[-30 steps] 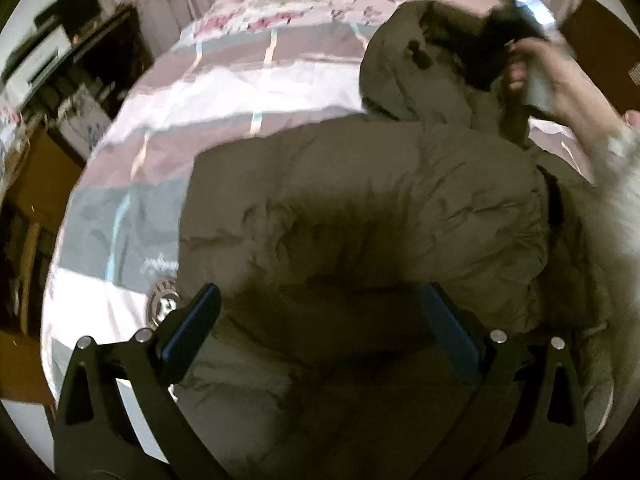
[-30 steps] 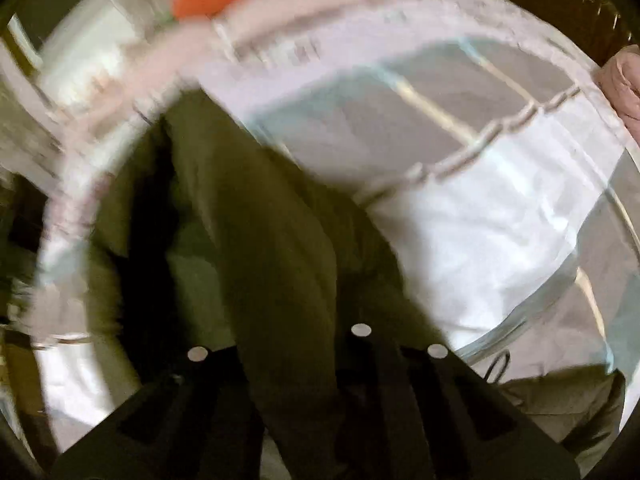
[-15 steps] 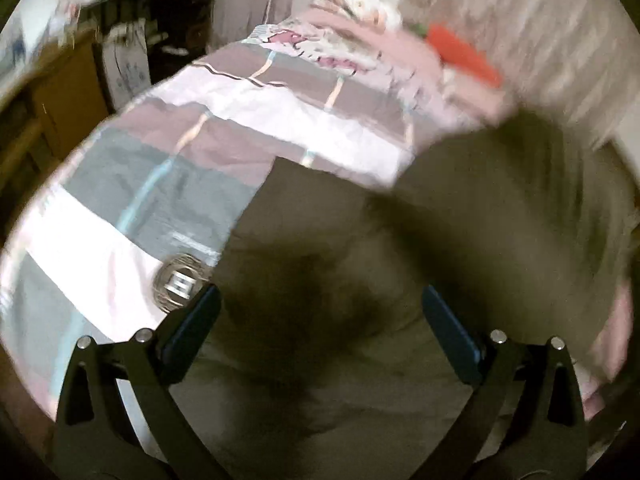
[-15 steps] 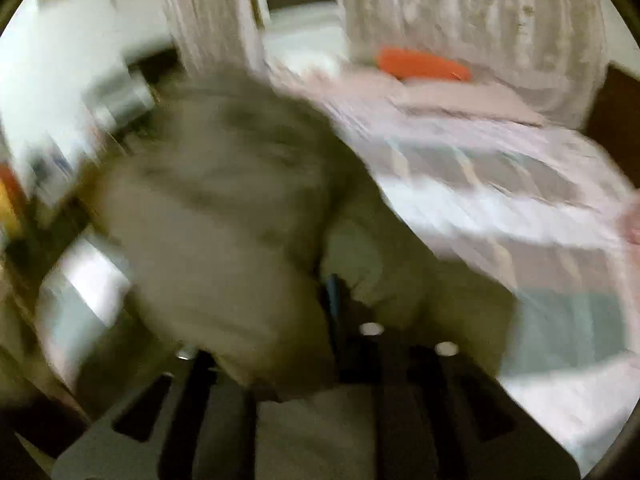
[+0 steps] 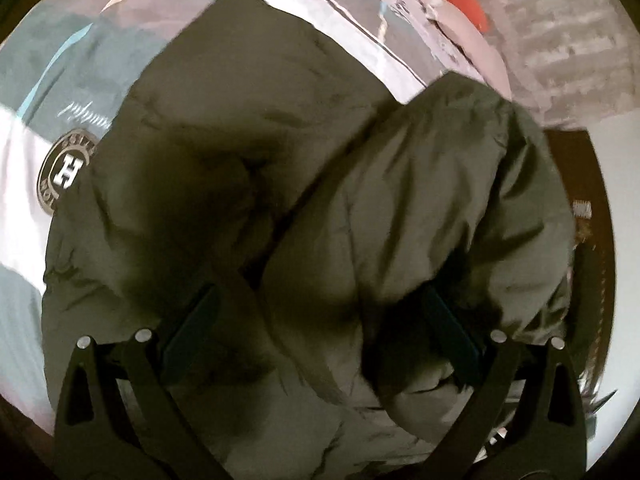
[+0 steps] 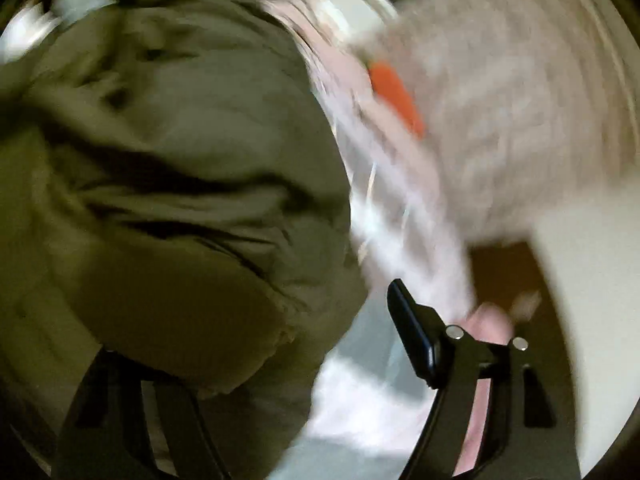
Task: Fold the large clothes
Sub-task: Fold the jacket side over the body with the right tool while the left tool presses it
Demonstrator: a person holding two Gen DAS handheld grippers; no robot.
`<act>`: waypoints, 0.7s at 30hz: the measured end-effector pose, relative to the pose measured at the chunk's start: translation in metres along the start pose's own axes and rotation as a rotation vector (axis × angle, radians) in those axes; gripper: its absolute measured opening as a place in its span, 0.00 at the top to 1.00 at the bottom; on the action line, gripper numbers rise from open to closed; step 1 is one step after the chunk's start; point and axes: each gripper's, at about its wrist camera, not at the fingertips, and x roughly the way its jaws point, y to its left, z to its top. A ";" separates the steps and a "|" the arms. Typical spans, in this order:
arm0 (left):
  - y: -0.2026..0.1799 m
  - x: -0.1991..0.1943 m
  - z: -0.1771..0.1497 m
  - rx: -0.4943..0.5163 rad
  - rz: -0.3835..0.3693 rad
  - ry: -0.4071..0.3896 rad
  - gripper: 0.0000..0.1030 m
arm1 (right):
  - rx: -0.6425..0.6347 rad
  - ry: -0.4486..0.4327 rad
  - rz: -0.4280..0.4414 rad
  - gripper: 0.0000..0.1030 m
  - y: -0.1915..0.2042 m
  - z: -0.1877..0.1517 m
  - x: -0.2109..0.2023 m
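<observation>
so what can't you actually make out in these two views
- Right wrist view: motion blur smears the jacket; its seams and edges are unreadable.
- Right wrist view: the right gripper's left finger is buried under jacket fabric.
- Left wrist view: the round logo on the bedspread is partly covered by the jacket.
- Left wrist view: the jacket's lower part is cut off by the frame edge.

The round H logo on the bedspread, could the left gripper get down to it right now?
Probably yes. The logo lies bare on the bedspread, just beyond the olive jacket. The left gripper is open above the jacket, holding nothing, so a move over the jacket's edge looks clear.
</observation>
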 end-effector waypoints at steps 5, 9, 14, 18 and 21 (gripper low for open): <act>-0.009 0.007 0.000 0.007 -0.031 0.016 0.02 | -0.235 -0.066 -0.087 0.27 0.036 -0.008 0.018; -0.017 0.012 0.000 0.036 -0.029 0.022 0.02 | -0.582 -0.106 -0.127 0.26 0.104 -0.020 0.032; -0.015 0.014 0.004 0.050 -0.010 0.015 0.02 | -0.356 -0.331 0.237 0.25 0.086 -0.001 -0.029; -0.015 0.014 0.002 0.041 0.009 0.023 0.02 | 0.293 -0.398 0.479 0.01 -0.025 0.020 -0.038; -0.025 0.028 -0.009 0.095 0.093 0.056 0.02 | 0.796 -0.184 0.676 0.01 -0.081 0.012 0.011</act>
